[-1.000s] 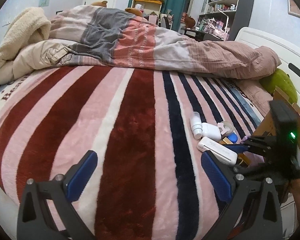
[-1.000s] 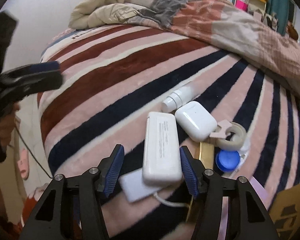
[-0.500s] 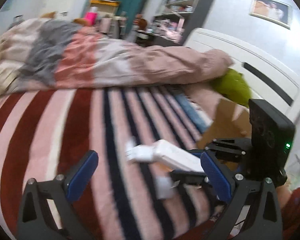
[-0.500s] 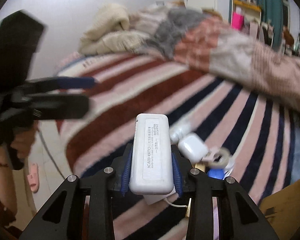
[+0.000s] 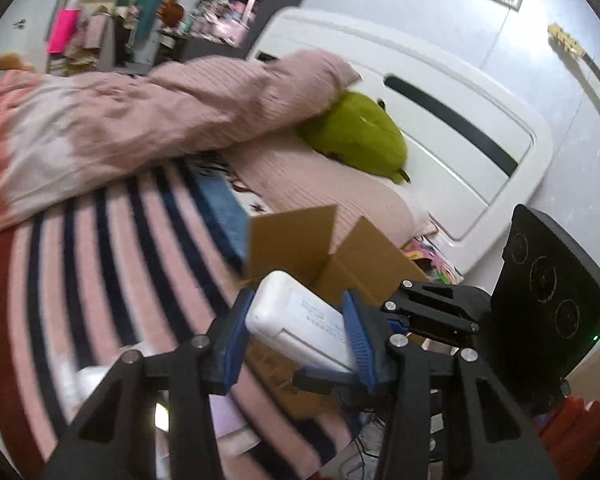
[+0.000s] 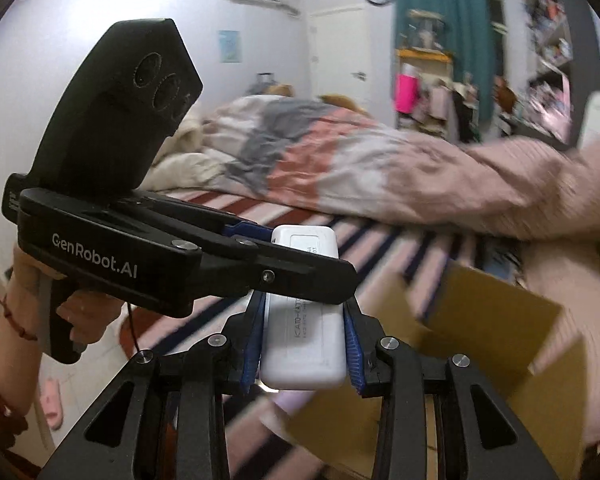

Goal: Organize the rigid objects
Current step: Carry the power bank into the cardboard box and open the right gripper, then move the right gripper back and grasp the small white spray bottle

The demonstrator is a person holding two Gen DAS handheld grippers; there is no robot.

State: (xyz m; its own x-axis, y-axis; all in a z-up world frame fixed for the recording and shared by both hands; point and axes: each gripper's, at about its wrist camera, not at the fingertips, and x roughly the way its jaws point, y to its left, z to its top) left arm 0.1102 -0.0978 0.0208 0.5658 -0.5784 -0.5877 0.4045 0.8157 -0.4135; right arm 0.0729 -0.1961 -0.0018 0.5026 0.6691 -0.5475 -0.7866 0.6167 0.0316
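Observation:
A white power bank (image 6: 304,332) is held in the air between both grippers. My right gripper (image 6: 304,340) is shut on its near end. My left gripper (image 5: 296,328) is shut across the far end of the power bank (image 5: 300,320); its body shows in the right wrist view (image 6: 180,264), crossing from the left. An open cardboard box (image 5: 340,256) stands on the bed just beyond; the box also shows in the right wrist view (image 6: 500,340), below right.
A striped blanket (image 5: 100,248) covers the bed. A pink duvet (image 5: 140,120) is heaped behind. A green plush (image 5: 356,132) lies against the white headboard (image 5: 460,128). Small white items (image 5: 96,380) lie blurred on the blanket at lower left.
My right gripper closed on the power bank and lifted it off the bed toward the box. My left gripper swung right and closed on its far end.

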